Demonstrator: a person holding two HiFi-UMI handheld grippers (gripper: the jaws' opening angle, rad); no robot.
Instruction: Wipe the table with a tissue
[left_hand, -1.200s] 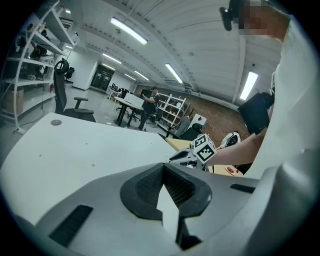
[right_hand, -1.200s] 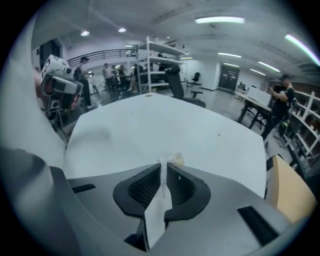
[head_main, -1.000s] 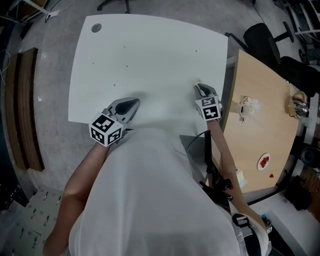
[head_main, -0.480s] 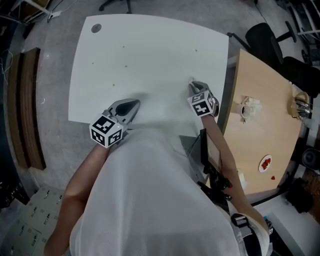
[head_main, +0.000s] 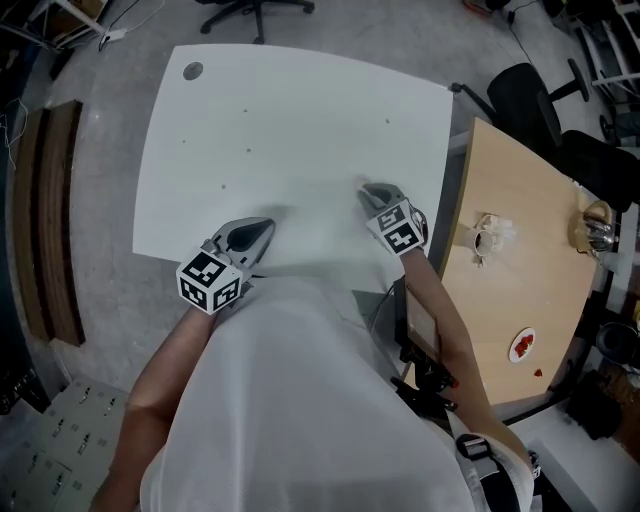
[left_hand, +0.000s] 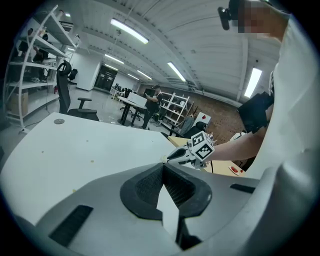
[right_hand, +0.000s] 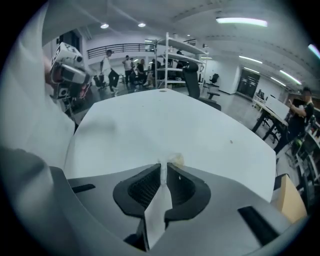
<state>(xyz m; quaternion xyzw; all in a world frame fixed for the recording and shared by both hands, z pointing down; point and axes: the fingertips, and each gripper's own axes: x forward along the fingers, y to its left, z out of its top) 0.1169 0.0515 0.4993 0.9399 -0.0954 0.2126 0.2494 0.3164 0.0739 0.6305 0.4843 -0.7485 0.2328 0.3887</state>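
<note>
A white table (head_main: 300, 100) carries a few small specks (head_main: 248, 151). My right gripper (head_main: 364, 189) (right_hand: 163, 165) points down at the table's right part, shut on a thin white tissue (right_hand: 161, 176) whose yellowish tip pokes out past the jaws. The left gripper view shows that right gripper (left_hand: 172, 156) low over the tabletop with a scrap of tissue at its tip. My left gripper (head_main: 266, 224) (left_hand: 162, 166) rests at the near edge, jaws closed together with nothing seen between the pads.
A grey round cap (head_main: 192, 71) sits in the table's far left corner. A wooden table (head_main: 520, 270) stands close on the right with a crumpled tissue (head_main: 492, 232) and a red item (head_main: 521, 347). Black office chairs (head_main: 530, 75) stand beyond it.
My right gripper has slid left across the tabletop with the tissue and rolled a little. The left gripper has stayed where it was.
</note>
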